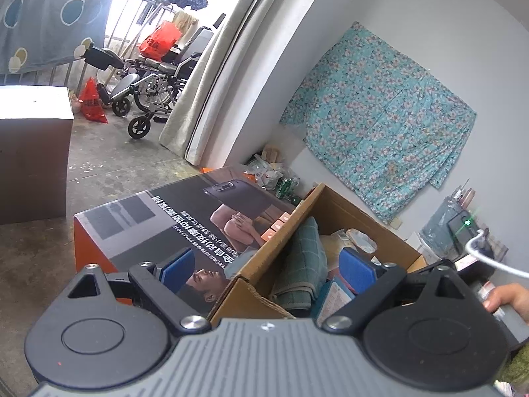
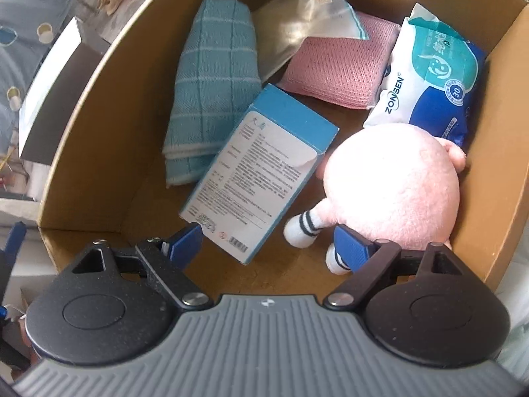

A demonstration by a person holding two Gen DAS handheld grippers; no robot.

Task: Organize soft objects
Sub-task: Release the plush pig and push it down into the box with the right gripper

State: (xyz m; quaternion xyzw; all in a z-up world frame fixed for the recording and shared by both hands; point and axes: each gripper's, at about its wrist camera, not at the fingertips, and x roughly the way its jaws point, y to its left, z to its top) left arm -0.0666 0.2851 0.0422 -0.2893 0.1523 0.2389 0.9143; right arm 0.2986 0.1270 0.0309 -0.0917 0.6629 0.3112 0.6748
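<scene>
Cardboard box [image 2: 496, 152], seen from above, collects the soft goods: folded teal towel [image 2: 211, 76] along its left wall, pink cloth [image 2: 344, 69] toward the far wall, wipes pack [image 2: 439, 76] in the far right corner, pink plush [image 2: 393, 182] against the right wall. Right tongs [image 2: 267, 241] hang over the box, spread wide and empty, one pad [image 2: 350, 248] beside the plush's legs, apparently having let it go. Left tongs [image 1: 267, 264] wait open at the box rim.

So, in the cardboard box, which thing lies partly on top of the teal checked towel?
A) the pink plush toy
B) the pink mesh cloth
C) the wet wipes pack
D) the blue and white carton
D: the blue and white carton overlaps the lower right edge of the teal checked towel.
</scene>
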